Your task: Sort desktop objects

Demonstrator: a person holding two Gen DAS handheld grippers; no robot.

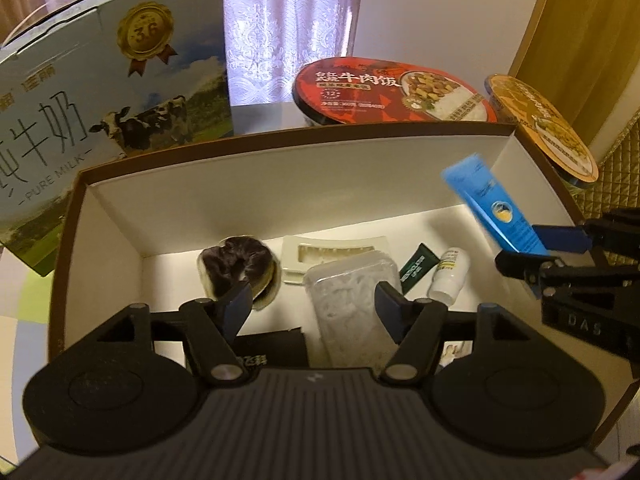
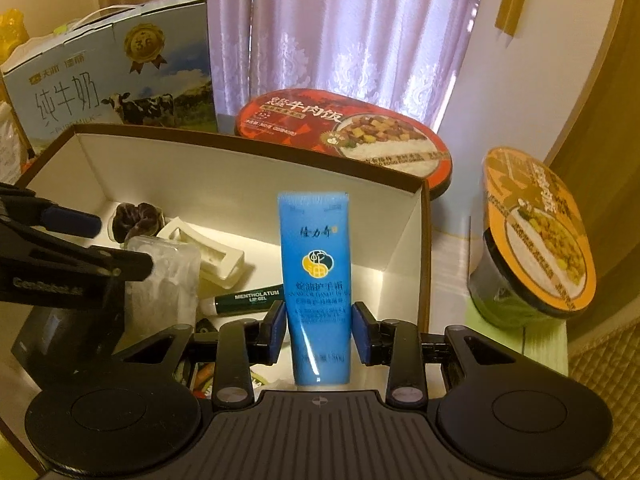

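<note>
Right wrist view: right hand-held gripper (image 2: 319, 330) clamps blue tube (image 2: 315, 280), upright above box (image 2: 248, 168). Left hand-held gripper (image 1: 314, 308) open, empty, over box contents. Advice: lower tube beside lip gel (image 2: 250, 299), then release.

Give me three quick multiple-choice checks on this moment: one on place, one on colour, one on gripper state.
1. Where is the dark green lip gel tube?
A. inside the open box
B. on the milk carton
C. beside the orange-lidded bowl

2. What colour is the tube in the right gripper?
A. red
B. blue
C. white

3. What is the left gripper doing?
A. gripping the clear plastic case
B. open, holding nothing
C. gripping the bowl

Answers: 1 A, it lies on the box floor; 2 B, its body is blue; 3 B, its fingers stand apart, empty.
</note>
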